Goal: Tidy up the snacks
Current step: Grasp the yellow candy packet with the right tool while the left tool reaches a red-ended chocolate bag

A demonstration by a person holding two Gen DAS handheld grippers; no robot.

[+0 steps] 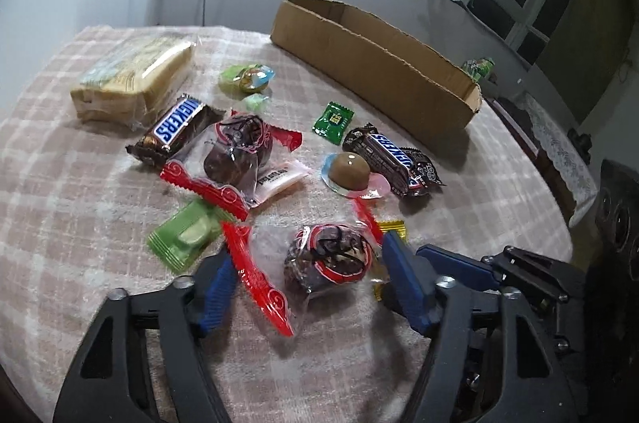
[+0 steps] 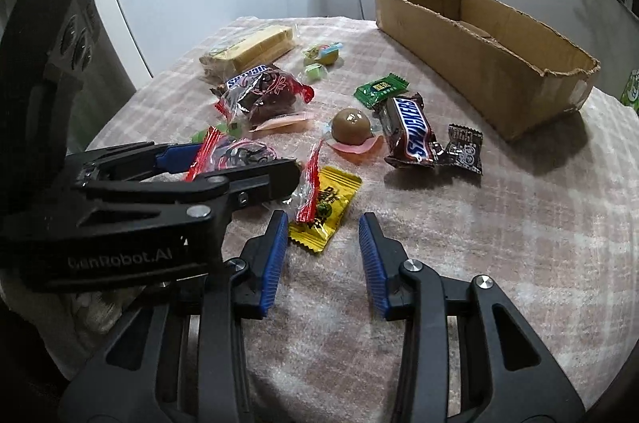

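Down low, left gripper (image 1: 315, 283) spread wide around a red-edged clear candy bag (image 1: 325, 261), blue pads on both sides, touching or not hard to tell. Right gripper (image 2: 323, 255) spread too, holding nothing, with a yellow candy (image 2: 325, 211) just past its tips at 12 o'clock. Farther out, a brown ball sweet (image 2: 351, 125) and a Snickers bar (image 2: 411, 131) on the checked cloth (image 2: 519, 243). Long cardboard box (image 2: 479, 63) at 1 o'clock, well apart from the candy.
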